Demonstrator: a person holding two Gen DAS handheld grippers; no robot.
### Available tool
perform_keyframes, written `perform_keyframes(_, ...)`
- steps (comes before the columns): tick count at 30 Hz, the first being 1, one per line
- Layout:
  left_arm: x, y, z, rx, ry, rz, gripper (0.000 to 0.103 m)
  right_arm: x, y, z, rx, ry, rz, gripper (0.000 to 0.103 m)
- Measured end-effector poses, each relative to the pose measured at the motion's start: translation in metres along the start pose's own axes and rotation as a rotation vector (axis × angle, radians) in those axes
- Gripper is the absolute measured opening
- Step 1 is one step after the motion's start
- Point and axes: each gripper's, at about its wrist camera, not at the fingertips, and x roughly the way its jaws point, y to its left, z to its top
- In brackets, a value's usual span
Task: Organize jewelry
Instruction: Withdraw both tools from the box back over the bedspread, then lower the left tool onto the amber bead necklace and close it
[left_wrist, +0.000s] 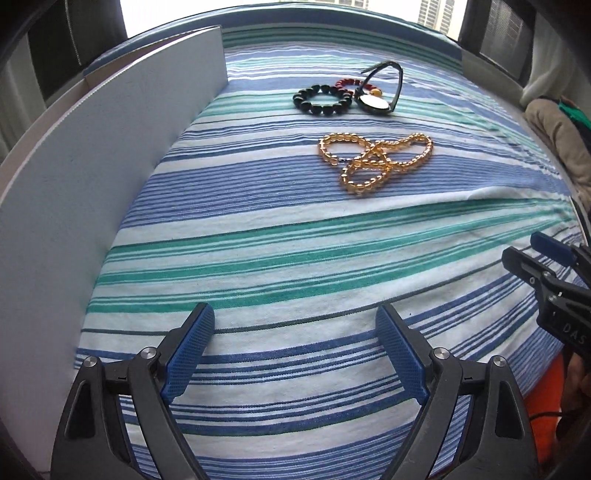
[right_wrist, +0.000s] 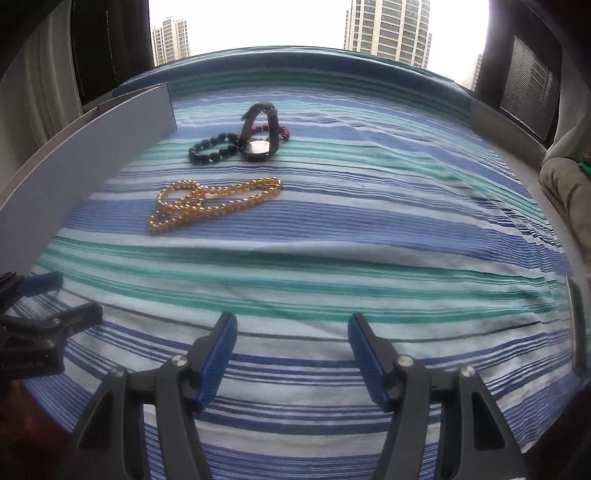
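A gold bead necklace (left_wrist: 373, 162) lies tangled on the striped cloth (left_wrist: 295, 258); it also shows in the right wrist view (right_wrist: 207, 205). Behind it lie a black bead bracelet (left_wrist: 322, 99), a red bead bracelet (left_wrist: 345, 83) and a wristwatch (left_wrist: 376, 101) with its strap standing up. In the right wrist view the black bracelet (right_wrist: 212, 147), red bracelet (right_wrist: 275, 129) and watch (right_wrist: 256, 147) touch one another. My left gripper (left_wrist: 295, 317) is open and empty, well short of the jewelry. My right gripper (right_wrist: 291, 325) is open and empty too.
A white box wall (left_wrist: 92, 177) runs along the left side of the cloth, also seen in the right wrist view (right_wrist: 92, 147). The right gripper shows at the left view's right edge (left_wrist: 554, 280). A beige cushion (left_wrist: 557, 140) lies far right. Windows stand behind.
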Motion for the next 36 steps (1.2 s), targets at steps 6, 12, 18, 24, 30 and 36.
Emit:
perform_keyframes(6,0.002,-0.001,0.000,0.005,-0.008,0.002,0.095,0.003,-0.006,-0.003,0.016,0.003,-0.032,0.064)
perform_keyframes(12,0.003,-0.001,0.000,0.005,-0.008,0.002,0.098,-0.001,-0.009,-0.004,0.012,-0.003,-0.063,0.063)
perform_keyframes(18,0.004,0.000,0.000,0.005,-0.008,0.003,0.101,0.002,-0.015,-0.005,0.028,0.012,-0.087,0.063)
perform_keyframes(24,0.005,0.001,-0.001,0.005,-0.010,0.005,0.103,0.002,-0.019,-0.005,0.039,0.014,-0.099,0.063)
perform_keyframes(30,0.005,0.002,-0.002,0.007,-0.013,0.005,0.103,0.002,-0.019,-0.005,0.041,0.013,-0.104,0.063)
perform_keyframes(36,0.005,0.002,-0.003,0.008,-0.016,0.004,0.103,0.003,-0.019,-0.005,0.043,0.017,-0.103,0.064)
